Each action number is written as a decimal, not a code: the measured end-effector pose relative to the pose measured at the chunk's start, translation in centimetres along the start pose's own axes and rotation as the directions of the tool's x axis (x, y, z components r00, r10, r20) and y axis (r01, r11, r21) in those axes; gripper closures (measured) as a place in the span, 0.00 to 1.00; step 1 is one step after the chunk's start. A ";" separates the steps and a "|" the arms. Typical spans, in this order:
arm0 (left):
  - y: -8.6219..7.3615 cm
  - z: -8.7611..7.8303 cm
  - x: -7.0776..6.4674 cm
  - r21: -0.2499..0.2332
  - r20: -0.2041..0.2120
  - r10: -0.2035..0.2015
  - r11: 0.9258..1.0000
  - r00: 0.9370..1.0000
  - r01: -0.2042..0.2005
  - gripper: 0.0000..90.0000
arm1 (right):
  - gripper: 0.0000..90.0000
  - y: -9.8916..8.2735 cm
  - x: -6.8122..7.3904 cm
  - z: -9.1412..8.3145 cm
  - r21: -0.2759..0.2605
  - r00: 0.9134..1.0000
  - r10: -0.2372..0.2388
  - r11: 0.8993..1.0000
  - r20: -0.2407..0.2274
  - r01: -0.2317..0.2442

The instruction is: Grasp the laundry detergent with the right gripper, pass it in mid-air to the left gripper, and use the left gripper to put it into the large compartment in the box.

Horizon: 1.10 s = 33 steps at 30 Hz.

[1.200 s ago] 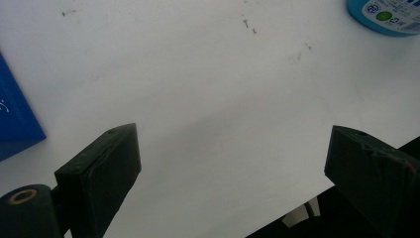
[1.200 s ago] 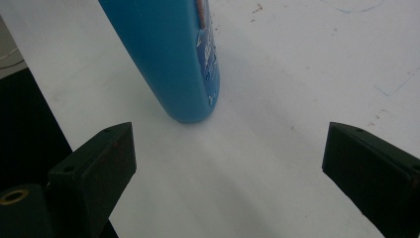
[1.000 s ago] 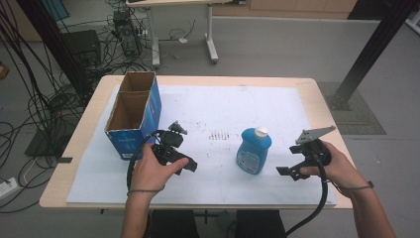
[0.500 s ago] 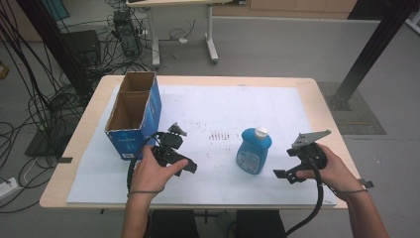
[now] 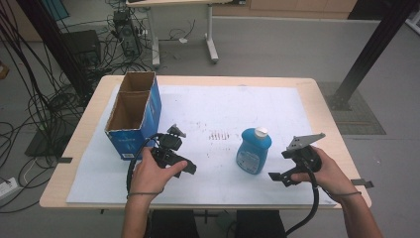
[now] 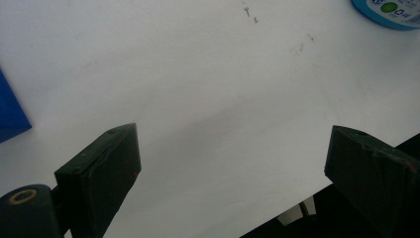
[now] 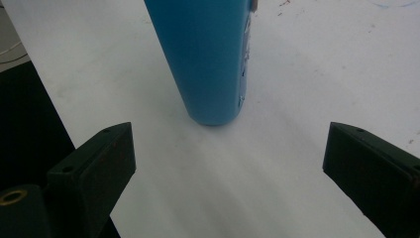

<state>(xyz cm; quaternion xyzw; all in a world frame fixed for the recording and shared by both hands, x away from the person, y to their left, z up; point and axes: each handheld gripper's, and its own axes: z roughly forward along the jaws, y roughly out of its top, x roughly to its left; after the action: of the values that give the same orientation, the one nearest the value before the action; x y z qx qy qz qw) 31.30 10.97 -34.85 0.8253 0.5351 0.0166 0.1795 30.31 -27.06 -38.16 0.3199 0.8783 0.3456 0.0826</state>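
A blue bottle (image 5: 253, 151) with a white cap stands upright on the white sheet (image 5: 223, 114), right of centre. My right gripper (image 5: 282, 165) sits just to its right, pointing at it, jaws wide open. In the right gripper view the bottle's lower body (image 7: 213, 59) stands ahead of the open right gripper (image 7: 228, 163), not between the jaws. My left gripper (image 5: 179, 151) rests near the front of the sheet beside the cardboard box (image 5: 133, 114). In its own view the left gripper (image 6: 233, 168) is open over bare sheet, with the bottle's base (image 6: 391, 7) far off.
The open-topped box has blue sides and two compartments, and stands at the sheet's left edge; its blue corner (image 6: 10, 114) shows in the left gripper view. The wooden table's (image 5: 327, 104) front edge is close under both hands. Cables and desk legs lie on the floor beyond.
My right gripper has slid a little to the left, closer to the bottle. The left gripper, bottle and box have stayed put.
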 end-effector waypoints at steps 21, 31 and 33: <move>-0.2 0.2 0.1 0.000 0.010 -0.009 1.000 1.000 0.009 0.08 | 0.06 -0.9 0.1 1.4 -0.023 1.000 0.009 1.000 0.017 -0.009; -0.3 0.2 0.1 -0.002 0.009 -0.012 1.000 1.000 0.012 0.08 | 0.06 -1.3 0.1 2.1 -0.041 1.000 0.013 0.999 0.011 -0.013; -0.3 0.2 0.2 -0.003 0.008 -0.013 1.000 1.000 0.013 0.08 | 0.06 -1.3 0.1 2.2 -0.045 1.000 0.010 0.999 0.012 -0.010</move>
<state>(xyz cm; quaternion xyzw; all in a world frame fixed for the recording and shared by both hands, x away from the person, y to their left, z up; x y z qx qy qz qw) 31.13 11.20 -35.13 0.8217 0.5397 0.0129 0.1828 30.38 -26.52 -40.62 0.3246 0.8682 0.3636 0.0933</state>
